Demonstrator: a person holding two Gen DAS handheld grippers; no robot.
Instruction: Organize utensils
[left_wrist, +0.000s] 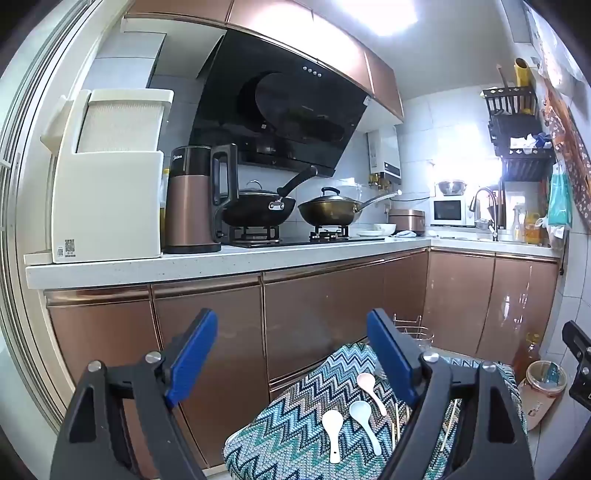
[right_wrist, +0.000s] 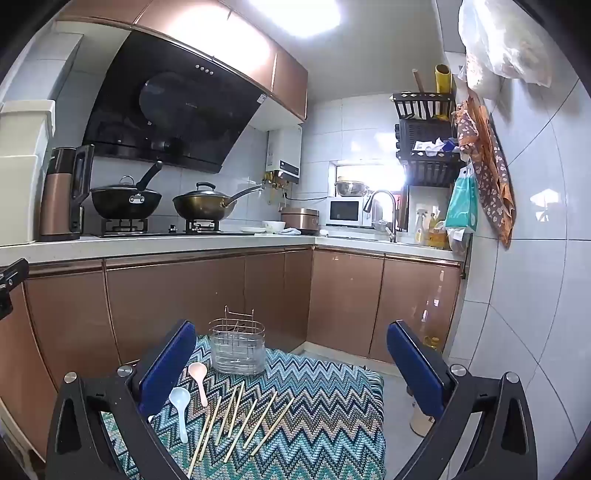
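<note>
Wooden chopsticks (right_wrist: 236, 421) and three spoons (right_wrist: 179, 410) are laid on zigzag cloth (right_wrist: 325, 413), below wide-open, empty right gripper (right_wrist: 291, 365) and left gripper (left_wrist: 291, 354); wire holder (right_wrist: 237, 345) stands far.

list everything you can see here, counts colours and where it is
spoons: three, one pink and two white, on the left part of the cloth
chopsticks: several, pale wood, loose on the cloth right of the spoons
utensil holder: one, wire with a clear liner, at the far edge of the cloth
zigzag cloth: one, teal and white, over a low surface
woks: two, black and bronze, lidded, on the stove
kettle: one, copper and black, on the counter left of the stove
microwave: one, white, by the sink
rice cooker: one, copper, left of the microwave
left gripper: blue fingers wide open, empty
right gripper: blue fingers wide open, empty
</note>
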